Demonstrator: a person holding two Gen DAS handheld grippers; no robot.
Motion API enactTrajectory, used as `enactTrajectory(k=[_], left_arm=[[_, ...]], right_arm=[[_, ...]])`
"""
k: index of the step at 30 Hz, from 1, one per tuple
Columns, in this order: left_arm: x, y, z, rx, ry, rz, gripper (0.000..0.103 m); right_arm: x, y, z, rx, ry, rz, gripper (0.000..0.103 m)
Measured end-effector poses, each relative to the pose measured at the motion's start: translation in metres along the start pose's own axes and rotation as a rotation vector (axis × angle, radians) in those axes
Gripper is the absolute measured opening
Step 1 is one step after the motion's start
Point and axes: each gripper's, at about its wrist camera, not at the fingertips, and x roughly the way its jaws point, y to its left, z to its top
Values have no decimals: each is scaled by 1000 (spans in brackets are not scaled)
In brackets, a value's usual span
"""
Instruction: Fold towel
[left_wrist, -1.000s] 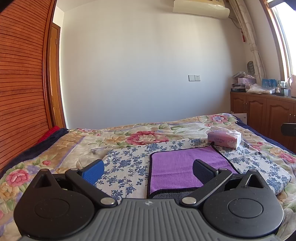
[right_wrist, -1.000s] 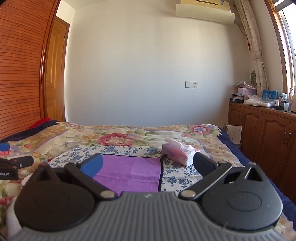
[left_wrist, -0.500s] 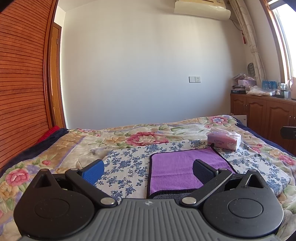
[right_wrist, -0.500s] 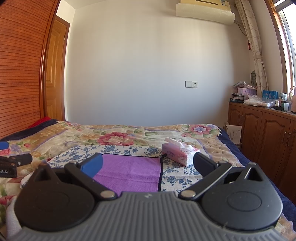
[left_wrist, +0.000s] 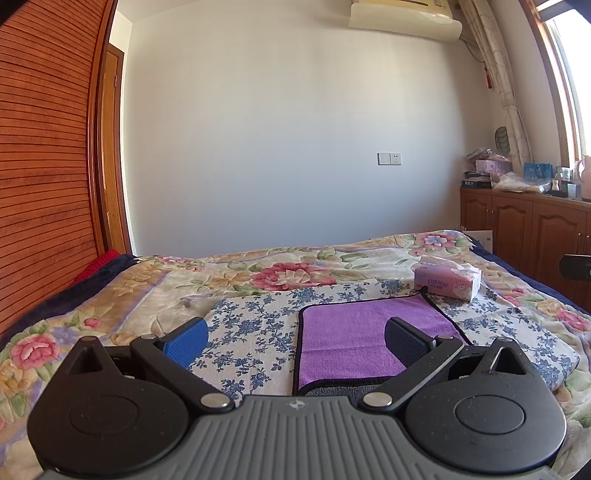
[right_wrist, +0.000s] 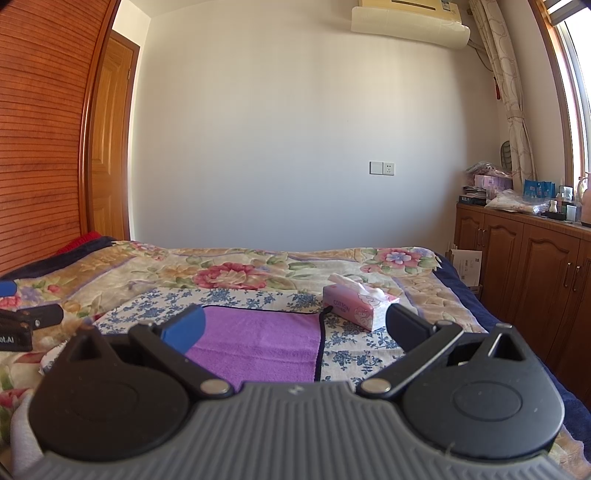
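Observation:
A purple towel (left_wrist: 351, 339) with a dark border lies flat on a blue-flowered cloth (left_wrist: 255, 325) on the bed. It also shows in the right wrist view (right_wrist: 258, 339). My left gripper (left_wrist: 295, 336) is open and empty, held above the towel's near left edge. My right gripper (right_wrist: 295, 325) is open and empty, above the towel's near right part. The towel's near edge is hidden behind both gripper bodies.
A pink tissue box (left_wrist: 447, 282) stands on the bed just past the towel's far right corner, also in the right wrist view (right_wrist: 358, 306). The floral bedspread (left_wrist: 280, 269) covers the bed. Wooden cabinets (right_wrist: 524, 266) stand at right, a slatted wardrobe (left_wrist: 40, 184) at left.
Both views have shifted only slightly; the left view tilted a little. The towel lies as before and both grippers stay open.

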Motion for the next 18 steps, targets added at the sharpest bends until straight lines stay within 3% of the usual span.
enactTrajectory(k=[18], left_arm=[[-1,0,0,-4,-1,-1,103]], right_arm=[[1,0,-1,-2,1,-1,103]])
